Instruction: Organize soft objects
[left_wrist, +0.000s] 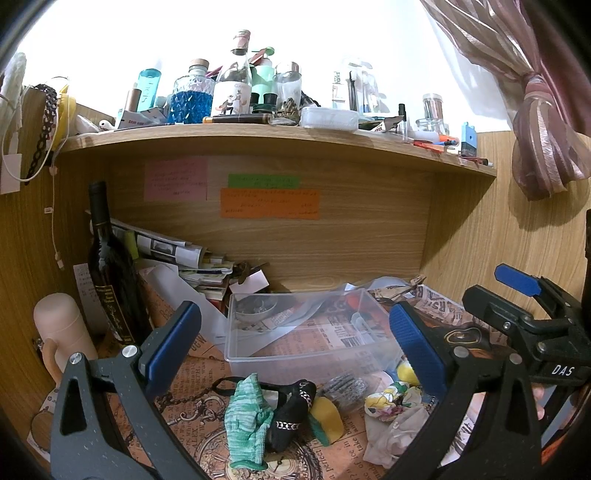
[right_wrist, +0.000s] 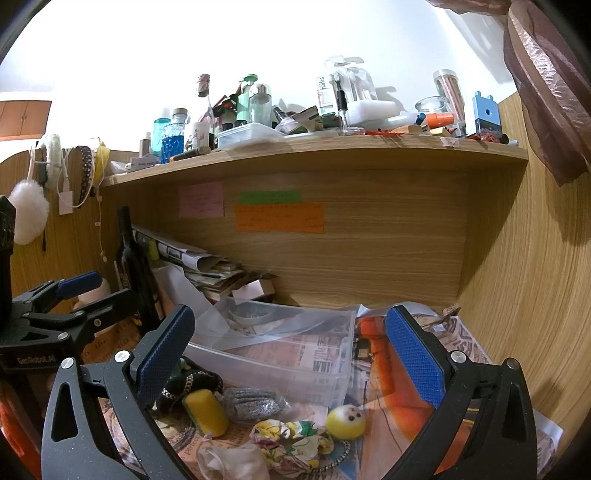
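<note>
A clear plastic box stands on the paper-covered desk with nothing soft in it. In front of it lie a green-white cloth, a black sock with chain print, a yellow sponge, a grey scrubber, a floral cloth, a white cloth and a yellow ball toy. My left gripper hangs open above the pile's left side. My right gripper is open over the right side, holding nothing.
A dark wine bottle and a pink flask stand at the left. Stacked papers lean behind the box. A wooden shelf crowded with bottles hangs overhead. A wood panel wall and a curtain close the right side.
</note>
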